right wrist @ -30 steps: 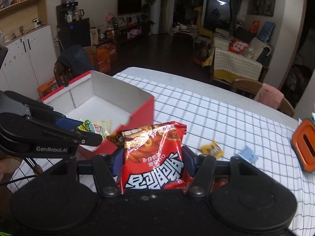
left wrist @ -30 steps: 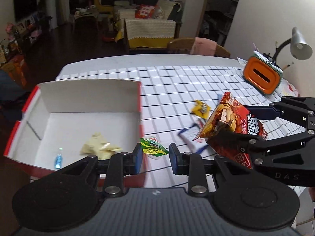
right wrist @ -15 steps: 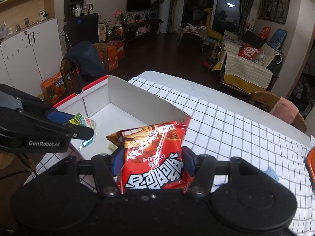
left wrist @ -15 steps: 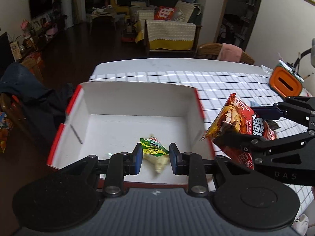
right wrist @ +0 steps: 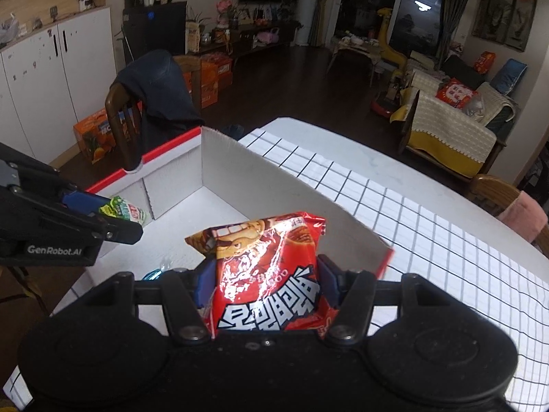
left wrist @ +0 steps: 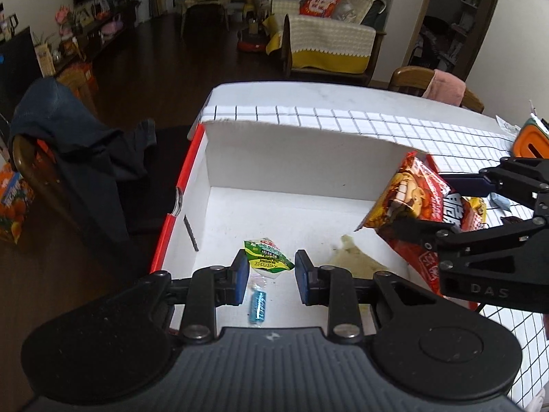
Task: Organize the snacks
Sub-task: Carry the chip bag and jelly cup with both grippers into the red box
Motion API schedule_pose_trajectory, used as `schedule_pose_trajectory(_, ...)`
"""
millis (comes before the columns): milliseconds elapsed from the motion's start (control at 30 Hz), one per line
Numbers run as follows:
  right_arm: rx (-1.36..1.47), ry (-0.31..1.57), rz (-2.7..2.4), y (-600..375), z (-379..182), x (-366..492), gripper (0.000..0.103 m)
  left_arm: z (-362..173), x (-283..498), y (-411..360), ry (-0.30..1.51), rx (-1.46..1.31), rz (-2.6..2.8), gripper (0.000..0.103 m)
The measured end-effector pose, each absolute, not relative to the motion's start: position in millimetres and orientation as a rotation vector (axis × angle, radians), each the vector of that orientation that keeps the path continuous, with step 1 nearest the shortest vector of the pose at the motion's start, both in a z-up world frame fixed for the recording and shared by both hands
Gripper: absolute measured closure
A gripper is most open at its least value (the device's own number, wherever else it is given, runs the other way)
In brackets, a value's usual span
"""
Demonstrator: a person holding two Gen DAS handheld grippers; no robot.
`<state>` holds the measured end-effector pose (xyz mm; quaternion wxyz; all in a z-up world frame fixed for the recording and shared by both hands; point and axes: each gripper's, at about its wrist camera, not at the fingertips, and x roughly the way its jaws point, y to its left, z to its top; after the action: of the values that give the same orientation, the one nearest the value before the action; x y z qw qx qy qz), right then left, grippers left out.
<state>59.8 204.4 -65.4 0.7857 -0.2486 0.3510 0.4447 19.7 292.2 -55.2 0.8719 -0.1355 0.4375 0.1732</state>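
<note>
My left gripper [left wrist: 269, 269] is shut on a small green and white snack packet [left wrist: 266, 255] and hangs over the inside of the open white box with red sides [left wrist: 274, 168]. My right gripper [right wrist: 264, 283] is shut on a red chip bag [right wrist: 271, 274] and holds it above the box's right wall [right wrist: 308, 199]. From the left wrist view the red chip bag [left wrist: 417, 202] hangs at the box's right side. On the box floor lie a pale yellow packet [left wrist: 353, 255] and a small blue wrapped sweet [left wrist: 258, 305].
The box stands at the left end of a table with a white grid cloth [right wrist: 429, 240]. A wooden chair with a dark garment [left wrist: 68, 137] stands left of the table. An orange container [left wrist: 532, 140] sits at the far right, and small loose snacks [left wrist: 501, 201] lie on the cloth behind the right gripper.
Both grippers have moved left from over the cloth to over the box, each still holding its snack. The loose snacks on the cloth have slid out of the middle of view.
</note>
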Motion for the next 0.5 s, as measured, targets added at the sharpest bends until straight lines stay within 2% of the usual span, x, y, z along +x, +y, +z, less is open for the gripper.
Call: schedule_pose_trajectory(500,-0.601,0.879,0.939,236.8,-122.7,86.9,0.043,-99.8,51.4,300.4,1.071,-0.215,0.312,0.075)
